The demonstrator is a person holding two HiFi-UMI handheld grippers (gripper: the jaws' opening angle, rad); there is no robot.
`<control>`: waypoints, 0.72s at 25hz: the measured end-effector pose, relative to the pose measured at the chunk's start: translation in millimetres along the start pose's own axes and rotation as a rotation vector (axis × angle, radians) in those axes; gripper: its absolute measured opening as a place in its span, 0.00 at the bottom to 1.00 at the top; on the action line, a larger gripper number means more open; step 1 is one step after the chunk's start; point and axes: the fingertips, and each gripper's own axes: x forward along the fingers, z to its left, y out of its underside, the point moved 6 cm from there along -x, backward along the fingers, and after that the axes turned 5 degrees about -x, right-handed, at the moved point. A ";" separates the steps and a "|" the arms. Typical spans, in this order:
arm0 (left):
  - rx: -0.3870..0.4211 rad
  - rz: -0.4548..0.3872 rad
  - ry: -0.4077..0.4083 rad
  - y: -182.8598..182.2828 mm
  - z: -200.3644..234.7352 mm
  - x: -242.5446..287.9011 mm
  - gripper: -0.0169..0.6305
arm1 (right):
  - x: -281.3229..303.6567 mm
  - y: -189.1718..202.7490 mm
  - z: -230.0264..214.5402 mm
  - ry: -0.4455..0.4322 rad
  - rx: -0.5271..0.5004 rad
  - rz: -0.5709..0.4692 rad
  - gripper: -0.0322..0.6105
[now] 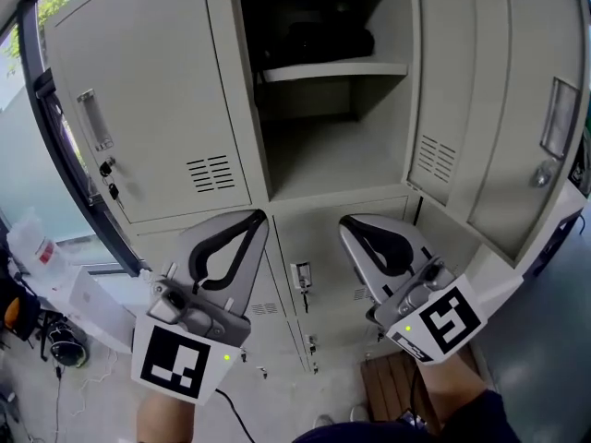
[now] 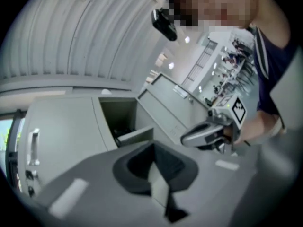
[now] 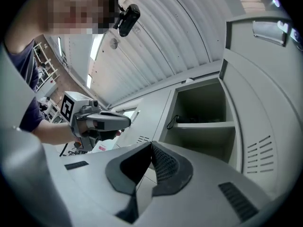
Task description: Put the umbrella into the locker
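A grey locker stands in front of me with its door [image 1: 503, 109] swung open to the right. A dark bundle, apparently the umbrella [image 1: 323, 40], lies on the shelf [image 1: 332, 70] in the upper part; a dark strap of the umbrella [image 3: 176, 120] hangs over that shelf's edge. The lower part [image 1: 332, 155] holds nothing. My left gripper [image 1: 255, 218] is shut and empty below the opening, to the left. My right gripper [image 1: 347, 221] is shut and empty beside it. In the left gripper view my left gripper [image 2: 154, 145] faces the locker, with the right gripper [image 2: 190, 137] off to the side.
A closed locker door [image 1: 148, 100] with a handle and keys is at the left. Lower lockers [image 1: 300, 280] with keys sit under the grippers. A wooden block [image 1: 392, 386] lies on the floor at the right, and bags and gear [image 1: 60, 340] at the left.
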 end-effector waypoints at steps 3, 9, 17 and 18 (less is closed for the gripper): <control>-0.076 -0.004 -0.022 22.5 -1.7 -20.3 0.03 | -2.0 6.5 8.6 -0.011 0.002 0.006 0.06; -0.223 0.007 -0.060 66.5 -19.6 -50.4 0.03 | -9.1 20.5 13.8 -0.033 0.012 0.022 0.06; -0.345 -0.012 -0.117 83.3 -44.8 -35.4 0.03 | -26.5 37.9 1.7 -0.073 0.055 0.013 0.06; -0.367 -0.015 -0.121 84.7 -49.8 -32.5 0.03 | -28.8 39.8 0.3 -0.080 0.062 0.008 0.06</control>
